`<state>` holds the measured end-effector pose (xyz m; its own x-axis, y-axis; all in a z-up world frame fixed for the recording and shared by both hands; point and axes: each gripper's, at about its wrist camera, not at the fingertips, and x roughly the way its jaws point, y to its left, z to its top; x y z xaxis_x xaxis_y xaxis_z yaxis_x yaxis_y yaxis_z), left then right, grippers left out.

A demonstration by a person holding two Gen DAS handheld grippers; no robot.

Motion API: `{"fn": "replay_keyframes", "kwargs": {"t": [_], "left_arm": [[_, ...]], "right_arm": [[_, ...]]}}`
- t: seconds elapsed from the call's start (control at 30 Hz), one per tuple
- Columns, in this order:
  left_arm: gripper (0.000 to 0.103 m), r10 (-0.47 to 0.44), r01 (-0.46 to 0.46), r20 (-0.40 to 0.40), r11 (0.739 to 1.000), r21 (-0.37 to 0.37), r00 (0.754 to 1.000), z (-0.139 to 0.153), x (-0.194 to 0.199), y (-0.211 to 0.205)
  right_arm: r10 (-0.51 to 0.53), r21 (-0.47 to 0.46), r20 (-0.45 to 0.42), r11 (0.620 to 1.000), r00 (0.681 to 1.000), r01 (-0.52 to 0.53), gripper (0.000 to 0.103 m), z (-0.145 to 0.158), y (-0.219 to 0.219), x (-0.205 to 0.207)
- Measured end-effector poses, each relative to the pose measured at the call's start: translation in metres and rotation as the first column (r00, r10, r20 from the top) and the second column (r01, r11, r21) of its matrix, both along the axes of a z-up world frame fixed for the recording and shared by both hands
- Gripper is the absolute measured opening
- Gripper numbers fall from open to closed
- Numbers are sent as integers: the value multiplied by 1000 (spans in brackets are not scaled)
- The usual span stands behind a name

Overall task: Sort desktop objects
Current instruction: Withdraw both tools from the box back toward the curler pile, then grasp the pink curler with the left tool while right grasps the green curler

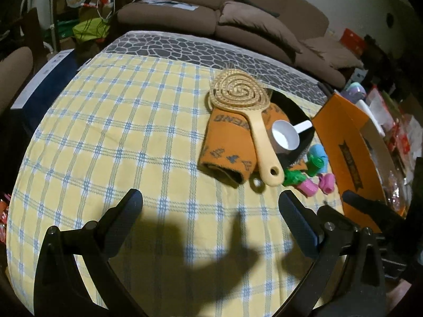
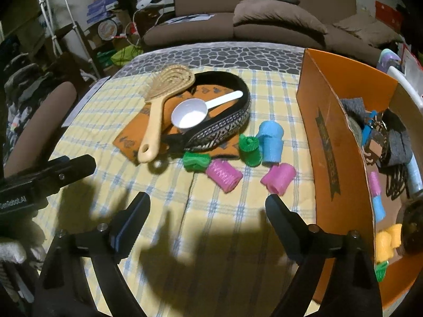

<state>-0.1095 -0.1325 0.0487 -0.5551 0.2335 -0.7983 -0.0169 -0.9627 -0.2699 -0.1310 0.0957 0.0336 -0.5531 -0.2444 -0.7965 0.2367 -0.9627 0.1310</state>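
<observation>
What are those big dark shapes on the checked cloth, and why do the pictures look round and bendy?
Left wrist view: the dark shapes are shadows on the cloth, cast by the left gripper with light from behind it. Right wrist view: the same under the right gripper. Both views: a fisheye lens bends straight lines and leaves the corners black.

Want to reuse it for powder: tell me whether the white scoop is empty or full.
Empty. The white scoop lies bowl-up inside the black band, and its bare white inside shows.
</observation>
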Motion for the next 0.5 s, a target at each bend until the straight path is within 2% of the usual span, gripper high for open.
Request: {"fn": "replay_keyframes", "kwargs": {"t": [0.17,0.37,0.5], "left_arm": [[103,-13,13,-17,1000,-17,1000,-6,-12,5],[103,-21,21,-8,1000,0,1000,-16,-33,8],[90,-37,37,-3,999,-21,999,-21,-44,13]], "right_arm": [[-32,-29,-1,999,999,32,80,-10,6,-15],[-24,9,-2,1000,1000,24,70,-23,4,-28],[12,66,-1,998,1000,-12,65,-29,-2,-33]]}}
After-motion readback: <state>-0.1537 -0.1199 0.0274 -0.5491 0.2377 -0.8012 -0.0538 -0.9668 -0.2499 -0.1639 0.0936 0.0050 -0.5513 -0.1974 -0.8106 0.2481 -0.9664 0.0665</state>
